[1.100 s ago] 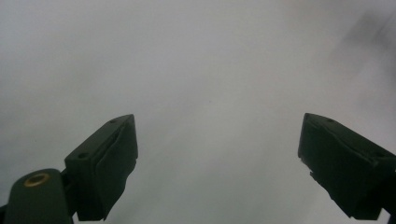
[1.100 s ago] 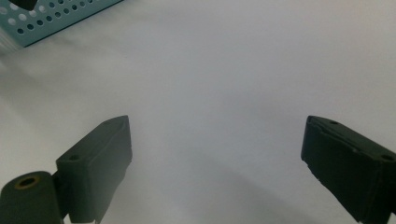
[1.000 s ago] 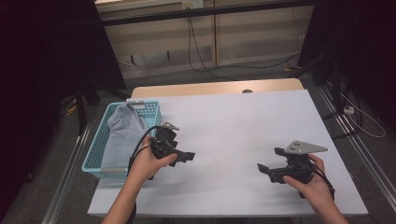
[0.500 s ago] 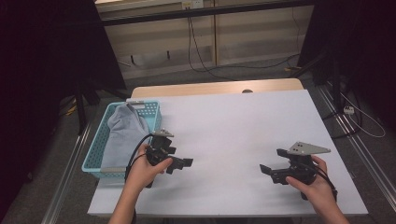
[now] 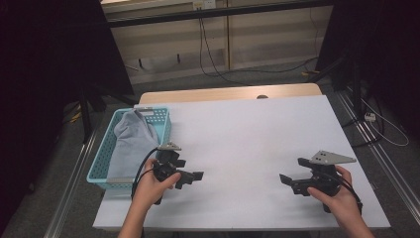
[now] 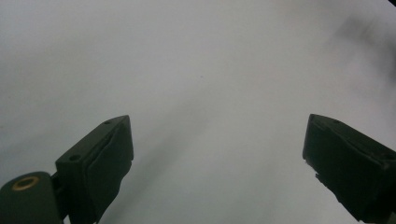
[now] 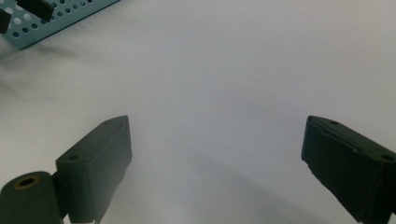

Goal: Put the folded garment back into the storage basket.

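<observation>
a lab or test room set up for recording: a white table [image 5: 247,144] stands alone on a bare grey floor [image 5: 257,79], with dark curtains [image 5: 44,64] at both sides, loose cables [image 5: 223,59] and metal floor rails [image 5: 376,148].

My bench [image 5: 247,144] carries a white sheet, its wooden edge showing at the far side; behind it, black cables [image 5: 218,54] trail over the grey floor [image 5: 168,82] beside dark stands [image 5: 354,74]
</observation>
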`<state>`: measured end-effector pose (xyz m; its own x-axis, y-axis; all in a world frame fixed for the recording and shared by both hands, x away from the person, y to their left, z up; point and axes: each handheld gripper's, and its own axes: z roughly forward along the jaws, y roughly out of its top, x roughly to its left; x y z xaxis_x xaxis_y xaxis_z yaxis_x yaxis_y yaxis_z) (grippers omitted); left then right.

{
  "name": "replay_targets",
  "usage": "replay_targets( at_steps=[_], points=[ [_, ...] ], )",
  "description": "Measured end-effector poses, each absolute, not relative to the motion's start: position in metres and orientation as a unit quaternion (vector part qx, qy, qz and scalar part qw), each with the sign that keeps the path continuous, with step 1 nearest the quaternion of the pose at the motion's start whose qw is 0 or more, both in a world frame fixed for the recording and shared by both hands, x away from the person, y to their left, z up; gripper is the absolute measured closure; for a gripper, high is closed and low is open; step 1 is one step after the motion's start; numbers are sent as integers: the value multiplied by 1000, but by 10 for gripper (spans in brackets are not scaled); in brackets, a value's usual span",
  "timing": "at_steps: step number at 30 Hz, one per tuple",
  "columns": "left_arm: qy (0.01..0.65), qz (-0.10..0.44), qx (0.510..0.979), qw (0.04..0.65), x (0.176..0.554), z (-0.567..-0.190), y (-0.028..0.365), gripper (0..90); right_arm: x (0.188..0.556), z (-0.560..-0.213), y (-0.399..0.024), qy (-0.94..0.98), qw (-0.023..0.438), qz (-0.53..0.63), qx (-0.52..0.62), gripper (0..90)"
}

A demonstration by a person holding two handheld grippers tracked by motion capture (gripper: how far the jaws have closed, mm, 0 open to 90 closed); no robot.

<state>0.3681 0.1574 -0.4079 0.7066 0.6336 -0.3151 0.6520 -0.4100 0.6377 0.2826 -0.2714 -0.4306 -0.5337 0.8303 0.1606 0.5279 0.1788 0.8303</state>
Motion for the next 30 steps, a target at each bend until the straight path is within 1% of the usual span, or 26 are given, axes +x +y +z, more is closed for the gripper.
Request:
replay_targets(
  at_steps=[7,11,15,30],
  points=[
    [381,-14,840,386,365,-411,159,89,280,-430,-277,750,172,449,454,84],
    [372,-11,845,385,363,-411,159,73,277,-432,-278,753,170,445,453,84],
    [370,-11,844,388,361,-412,160,72,274,-434,-281,755,163,442,456,84],
    [368,-5,843,391,356,-415,166,72,270,-442,-288,756,167,438,457,84]
  ],
)
